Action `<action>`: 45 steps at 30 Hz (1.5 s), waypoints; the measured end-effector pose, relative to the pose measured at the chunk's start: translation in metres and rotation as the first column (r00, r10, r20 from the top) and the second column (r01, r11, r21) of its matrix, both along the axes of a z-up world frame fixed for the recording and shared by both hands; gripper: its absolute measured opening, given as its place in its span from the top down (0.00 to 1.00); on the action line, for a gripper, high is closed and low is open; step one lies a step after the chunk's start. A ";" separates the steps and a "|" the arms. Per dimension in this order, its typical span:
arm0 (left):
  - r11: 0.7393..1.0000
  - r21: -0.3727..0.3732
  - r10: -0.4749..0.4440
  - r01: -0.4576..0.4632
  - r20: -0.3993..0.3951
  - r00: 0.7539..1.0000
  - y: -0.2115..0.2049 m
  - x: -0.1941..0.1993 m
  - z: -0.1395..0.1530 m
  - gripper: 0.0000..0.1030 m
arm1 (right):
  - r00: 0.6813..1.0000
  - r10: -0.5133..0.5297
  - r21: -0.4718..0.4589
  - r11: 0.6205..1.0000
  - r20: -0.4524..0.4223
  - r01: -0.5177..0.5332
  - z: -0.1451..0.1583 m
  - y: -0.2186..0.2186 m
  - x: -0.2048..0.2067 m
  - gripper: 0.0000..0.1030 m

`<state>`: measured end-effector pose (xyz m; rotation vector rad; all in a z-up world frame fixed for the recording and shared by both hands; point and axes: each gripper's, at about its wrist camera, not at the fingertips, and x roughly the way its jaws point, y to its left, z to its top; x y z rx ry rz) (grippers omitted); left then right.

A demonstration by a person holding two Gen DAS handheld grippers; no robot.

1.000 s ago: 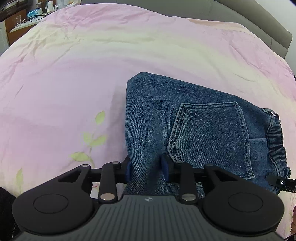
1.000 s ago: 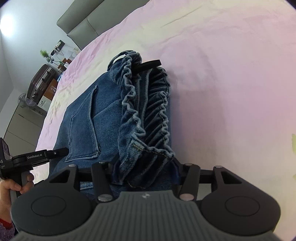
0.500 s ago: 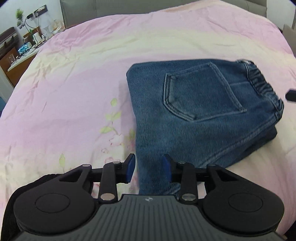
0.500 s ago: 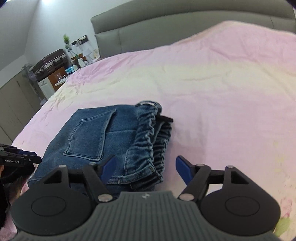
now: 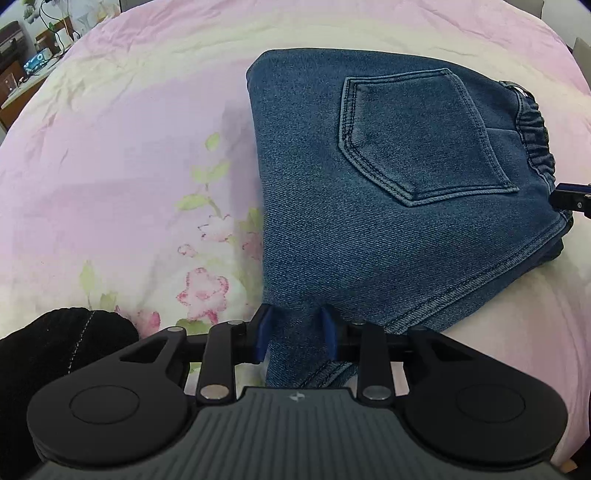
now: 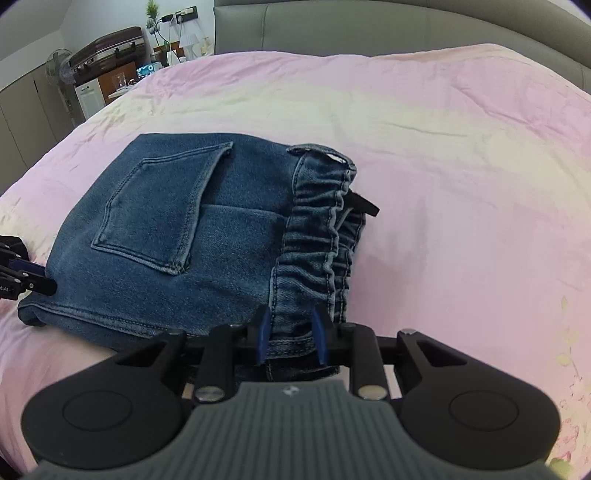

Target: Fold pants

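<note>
Folded blue denim pants (image 5: 388,184) lie on the pink bed sheet (image 5: 129,129), back pocket up and elastic waistband to the right. My left gripper (image 5: 296,332) is closing on the near folded corner, and the cloth bunches up between its blue pads. In the right wrist view the same pants (image 6: 166,240) show their gathered waistband (image 6: 317,229). My right gripper (image 6: 291,332) is closing on the near end of that waistband, denim filling the gap. Each gripper's tip shows at the edge of the other's view.
The flowered pink sheet (image 6: 461,166) spreads wide around the pants. A grey headboard (image 6: 369,26) stands at the far end. A suitcase, fan and cluttered nightstand (image 6: 110,74) stand beyond the bed's left side. A black sleeve (image 5: 55,362) shows at lower left.
The right gripper let go of the waistband, drew back with jaws wide, then came in again and narrowed on the waistband's near end. The left gripper shifted along the pants' near edge, still around denim.
</note>
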<state>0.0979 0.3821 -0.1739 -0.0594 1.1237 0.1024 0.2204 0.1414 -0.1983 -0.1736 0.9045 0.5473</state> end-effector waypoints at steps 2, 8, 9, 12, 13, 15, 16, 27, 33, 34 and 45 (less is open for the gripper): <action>1.000 0.016 0.006 -0.006 -0.007 1.000 -0.002 0.002 0.003 0.65 | 1.000 -0.003 0.000 1.000 -0.013 0.003 0.001 0.002 0.004 0.79; 0.991 0.130 0.008 -0.014 0.045 0.999 -0.024 -0.007 0.040 0.65 | 1.000 -0.009 0.029 1.000 -0.018 0.010 0.037 0.001 0.009 0.74; 0.990 0.143 0.008 -0.017 0.066 0.998 -0.030 -0.012 0.050 0.65 | 1.000 -0.009 0.038 0.999 0.000 0.009 0.049 -0.002 0.006 0.65; 0.983 0.181 0.001 -0.026 0.135 0.991 -0.053 -0.025 0.085 0.65 | 0.996 0.003 0.052 0.999 0.086 -0.008 0.085 -0.012 -0.012 0.55; 0.982 0.189 -0.009 -0.023 0.164 0.986 -0.062 -0.029 0.098 0.64 | 0.994 0.009 0.057 0.998 0.109 -0.015 0.096 -0.016 -0.020 0.54; 0.979 0.201 -0.019 -0.026 0.222 0.975 -0.079 -0.040 0.126 0.62 | 0.989 0.010 0.079 0.997 0.150 -0.022 0.120 -0.024 -0.035 0.48; 0.978 0.208 -0.022 -0.032 0.250 0.968 -0.088 -0.045 0.140 0.61 | 0.985 0.008 0.093 0.995 0.171 -0.024 0.132 -0.028 -0.043 0.43; 0.949 0.308 -0.108 -0.061 0.504 0.857 -0.194 -0.127 0.240 0.24 | 0.929 -0.033 0.230 0.972 0.369 -0.057 0.237 -0.092 -0.157 0.18; 0.959 0.238 -0.040 -0.152 0.646 0.762 -0.232 -0.173 0.244 0.09 | 0.880 -0.065 0.251 0.966 0.470 -0.063 0.251 -0.124 -0.231 0.09; 0.959 0.227 -0.023 -0.168 0.656 0.754 -0.236 -0.176 0.240 0.07 | 0.872 -0.071 0.250 0.966 0.485 -0.060 0.249 -0.128 -0.242 0.08; 0.963 0.123 0.116 -0.238 0.609 0.785 -0.258 -0.194 0.182 0.07 | 0.860 -0.154 0.232 0.972 0.486 0.043 0.183 -0.156 -0.292 0.07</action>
